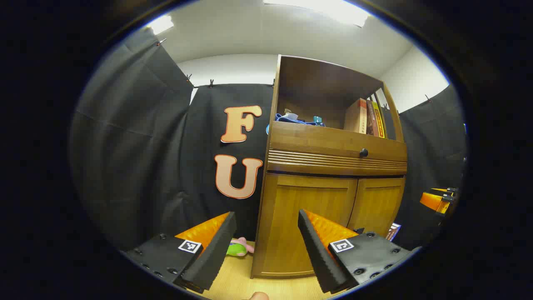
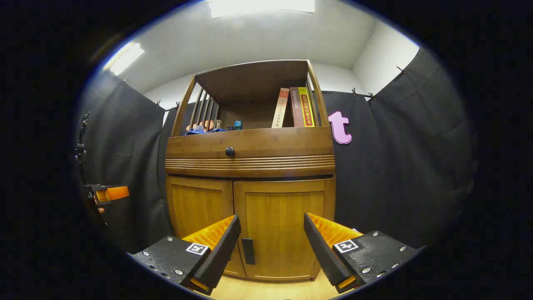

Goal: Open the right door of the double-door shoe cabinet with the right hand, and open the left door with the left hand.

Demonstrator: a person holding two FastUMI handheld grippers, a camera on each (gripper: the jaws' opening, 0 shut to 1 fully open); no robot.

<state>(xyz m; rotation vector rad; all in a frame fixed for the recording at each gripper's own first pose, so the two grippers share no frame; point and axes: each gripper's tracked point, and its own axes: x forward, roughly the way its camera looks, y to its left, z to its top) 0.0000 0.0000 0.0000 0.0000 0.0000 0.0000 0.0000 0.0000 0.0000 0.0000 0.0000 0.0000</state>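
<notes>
The wooden shoe cabinet (image 2: 250, 166) stands in front of me with both lower doors closed. In the right gripper view the right door (image 2: 287, 216) carries a small dark handle (image 2: 248, 251) near the middle seam, and the left door (image 2: 200, 206) lies beside it. My right gripper (image 2: 272, 218) is open, short of the right door, holding nothing. In the left gripper view the left door (image 1: 310, 216) and right door (image 1: 377, 204) also appear closed. My left gripper (image 1: 266, 216) is open before the cabinet's left corner, a little away from it. Each gripper also shows far off: right gripper (image 1: 437, 201), left gripper (image 2: 108, 193).
Above the doors is a drawer with a round dark knob (image 2: 230, 151). The open shelf on top holds upright books (image 2: 297, 107) and small items (image 2: 208, 127). A green and pink toy (image 1: 239, 248) lies on the wooden floor left of the cabinet. Black cloth walls surround the booth.
</notes>
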